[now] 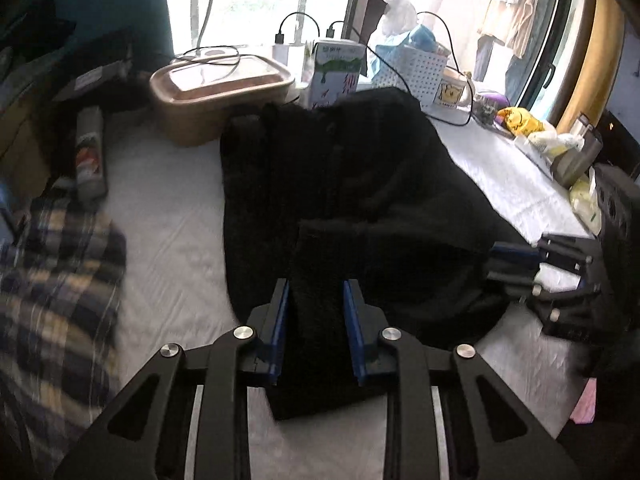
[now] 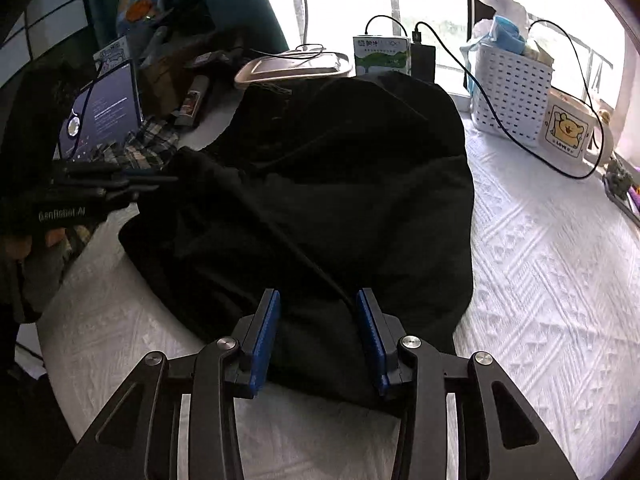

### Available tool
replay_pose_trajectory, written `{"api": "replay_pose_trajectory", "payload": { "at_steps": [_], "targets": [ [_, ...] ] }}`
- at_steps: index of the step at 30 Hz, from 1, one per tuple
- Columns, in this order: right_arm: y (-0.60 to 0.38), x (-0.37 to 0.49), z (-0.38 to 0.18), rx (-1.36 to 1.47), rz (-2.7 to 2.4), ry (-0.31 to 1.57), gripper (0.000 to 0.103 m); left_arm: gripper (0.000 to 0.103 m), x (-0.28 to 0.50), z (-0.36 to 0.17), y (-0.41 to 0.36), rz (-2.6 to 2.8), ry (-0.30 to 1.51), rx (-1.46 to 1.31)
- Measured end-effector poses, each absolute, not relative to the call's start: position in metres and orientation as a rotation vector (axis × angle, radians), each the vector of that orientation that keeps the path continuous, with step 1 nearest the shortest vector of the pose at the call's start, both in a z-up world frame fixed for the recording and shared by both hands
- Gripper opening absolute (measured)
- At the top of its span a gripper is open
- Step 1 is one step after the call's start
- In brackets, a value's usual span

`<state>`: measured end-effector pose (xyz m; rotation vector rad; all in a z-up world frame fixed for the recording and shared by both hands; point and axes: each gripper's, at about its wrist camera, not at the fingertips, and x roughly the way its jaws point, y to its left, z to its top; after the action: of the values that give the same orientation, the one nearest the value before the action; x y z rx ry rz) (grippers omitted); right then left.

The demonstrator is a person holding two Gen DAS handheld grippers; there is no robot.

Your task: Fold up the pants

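Note:
Black pants [image 1: 340,184] lie bunched on a white textured tablecloth [image 1: 172,248]. My left gripper [image 1: 316,292] has its blue pads on either side of a thick fold of the pants and holds it. My right gripper [image 2: 318,300] also holds the near edge of the pants [image 2: 320,184] between its blue pads. The right gripper shows at the right in the left wrist view [image 1: 516,264], at the pants' edge. The left gripper shows at the left in the right wrist view [image 2: 132,184].
A plaid shirt [image 1: 56,280] lies at the left. A brown lidded box [image 1: 220,96], a milk carton [image 1: 336,72], a white basket [image 2: 508,92], a bear mug [image 2: 568,132] and black cables [image 2: 520,136] stand at the back. A tablet [image 2: 104,116] leans at the left.

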<state>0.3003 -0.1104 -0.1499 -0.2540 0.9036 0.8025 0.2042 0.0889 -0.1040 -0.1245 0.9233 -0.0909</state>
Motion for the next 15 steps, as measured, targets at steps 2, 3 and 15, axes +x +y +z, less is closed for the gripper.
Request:
{"api": "replay_pose_trajectory", "payload": {
  "at_steps": [2,3,15],
  "targets": [
    [-0.113,0.300,-0.149,-0.256,0.808,0.914,0.042,0.025,0.198,-0.107,0.090,-0.085,0.938,-0.110],
    [-0.113,0.298,-0.149,-0.265,0.814,0.918,0.042,0.026,0.194,-0.108,0.091,-0.082,0.945,-0.102],
    [-0.127,0.278,-0.139,-0.226,0.864,0.925,0.042,0.032,0.176,-0.086,0.097,-0.099,0.934,-0.135]
  ]
}}
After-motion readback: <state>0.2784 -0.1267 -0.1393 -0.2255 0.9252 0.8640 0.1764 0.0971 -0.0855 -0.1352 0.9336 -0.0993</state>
